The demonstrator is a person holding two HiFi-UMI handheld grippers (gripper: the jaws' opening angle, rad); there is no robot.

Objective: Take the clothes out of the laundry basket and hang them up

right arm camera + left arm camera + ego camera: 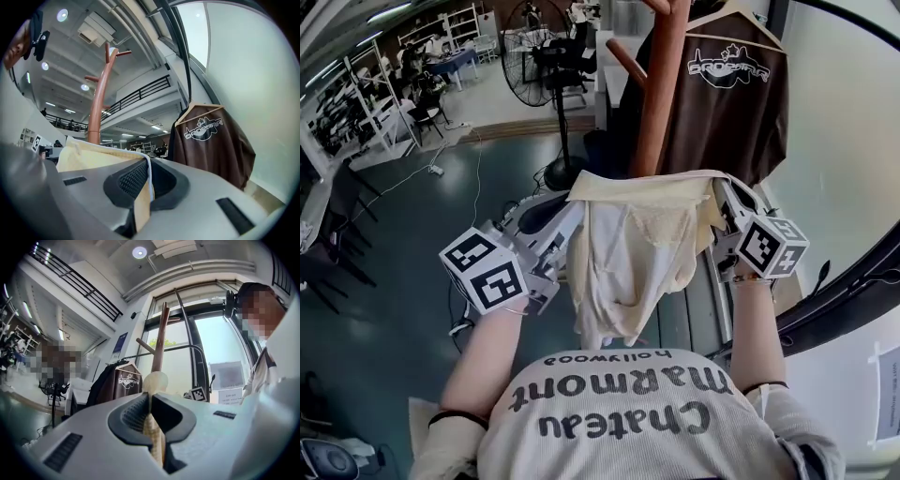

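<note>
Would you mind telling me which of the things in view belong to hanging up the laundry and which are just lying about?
Part of the job:
- cream garment, gripped by the left hand-held gripper and the right hand-held gripper
- wooden coat stand
- brown T-shirt, on a hanger

Just lying about:
- floor fan
- shelving
- floor cable

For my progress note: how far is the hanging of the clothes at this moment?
Done: a brown shirt hangs at the coat stand. In hand: the cream garment, stretched between the left claw and the right claw, both shut on it. Left: it is not yet hung; the basket is out of view.
</note>
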